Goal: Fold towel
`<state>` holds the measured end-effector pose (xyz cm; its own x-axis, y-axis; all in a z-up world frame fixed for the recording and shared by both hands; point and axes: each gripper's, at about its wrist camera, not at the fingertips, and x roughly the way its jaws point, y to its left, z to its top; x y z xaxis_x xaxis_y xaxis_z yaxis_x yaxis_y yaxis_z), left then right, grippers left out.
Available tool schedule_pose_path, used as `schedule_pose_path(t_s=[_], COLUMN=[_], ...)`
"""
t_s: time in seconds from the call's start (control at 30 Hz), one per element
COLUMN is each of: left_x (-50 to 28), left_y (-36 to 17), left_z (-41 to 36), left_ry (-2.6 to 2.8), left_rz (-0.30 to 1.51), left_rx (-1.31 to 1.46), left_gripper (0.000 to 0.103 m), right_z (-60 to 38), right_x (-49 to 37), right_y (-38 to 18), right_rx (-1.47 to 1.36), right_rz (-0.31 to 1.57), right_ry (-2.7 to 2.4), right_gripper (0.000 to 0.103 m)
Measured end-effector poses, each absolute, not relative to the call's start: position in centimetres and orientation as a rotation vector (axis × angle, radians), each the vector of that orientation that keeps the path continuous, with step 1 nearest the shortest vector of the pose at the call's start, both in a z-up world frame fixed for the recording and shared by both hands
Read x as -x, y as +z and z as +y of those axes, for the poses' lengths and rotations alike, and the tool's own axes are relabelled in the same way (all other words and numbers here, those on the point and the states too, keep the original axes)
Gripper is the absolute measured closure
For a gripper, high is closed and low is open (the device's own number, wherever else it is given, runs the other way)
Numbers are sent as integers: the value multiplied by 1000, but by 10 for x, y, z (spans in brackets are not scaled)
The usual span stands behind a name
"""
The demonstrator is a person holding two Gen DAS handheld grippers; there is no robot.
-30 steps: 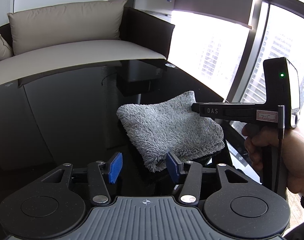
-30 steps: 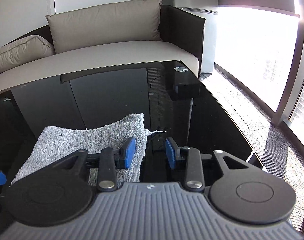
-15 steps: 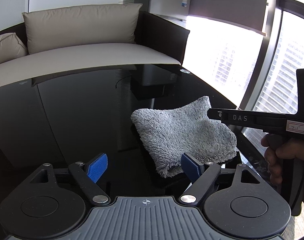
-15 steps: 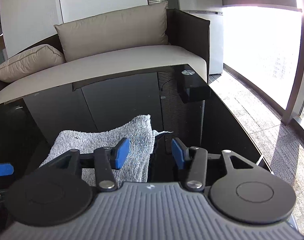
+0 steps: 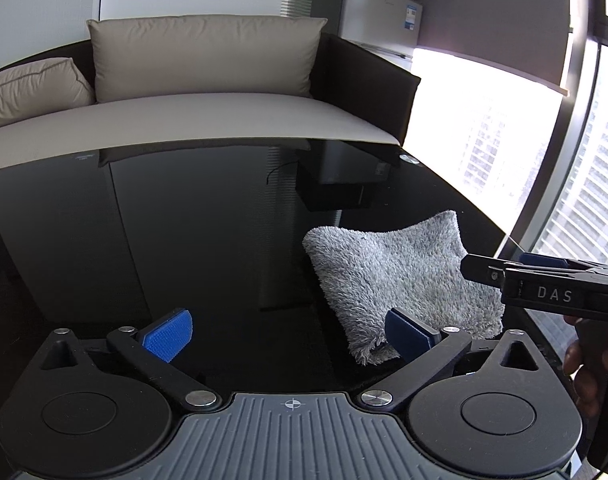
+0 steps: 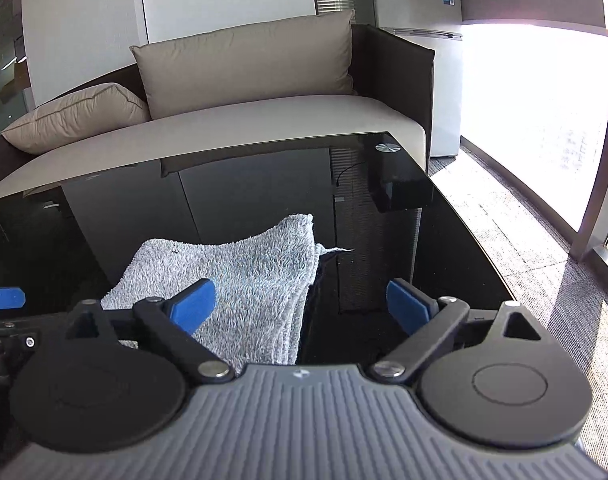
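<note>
A grey fluffy towel (image 5: 400, 276), folded into a small thick pad, lies on the black glass table (image 5: 184, 240) near its right edge. My left gripper (image 5: 288, 334) hovers just before the towel's near corner, its jaws opening wide over bare glass with nothing between them. The right gripper (image 5: 504, 266) reaches in from the right over the towel's right side. In the right wrist view the towel (image 6: 244, 280) lies low left. The right gripper (image 6: 302, 307) has its jaws opening above the towel's right edge, and the pads do not press on it.
A beige sofa (image 5: 204, 108) with cushions stands behind the table. A fridge (image 6: 416, 4) and bright floor-length windows (image 5: 504, 152) are at the right. The table's right edge (image 6: 464, 236) drops to grey carpet. A person's hand (image 5: 584, 364) holds the right gripper's handle.
Both grippers' jaws have spread from narrow to wide. The right gripper has drawn back off the towel, which stays flat on the glass.
</note>
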<state>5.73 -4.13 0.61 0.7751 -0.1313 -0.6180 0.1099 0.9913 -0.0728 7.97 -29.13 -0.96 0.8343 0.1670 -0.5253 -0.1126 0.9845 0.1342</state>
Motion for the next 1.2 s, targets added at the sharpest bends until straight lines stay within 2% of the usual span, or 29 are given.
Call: schedule_pose_path(t_s=[0.47,1.2], left_x=[-30,19], left_y=[5,5], left_z=[-38,-51], left_ry=[-36,-34], left_rz=[664,641], left_rx=[68,64], left_gripper=[1,1], right_z=[-292,-297], right_x=[-37,17], right_y=[-6,-2], right_rx=[-61,-60], right_rz=[548,536], right_ry=[116,132], right_gripper=[1,1])
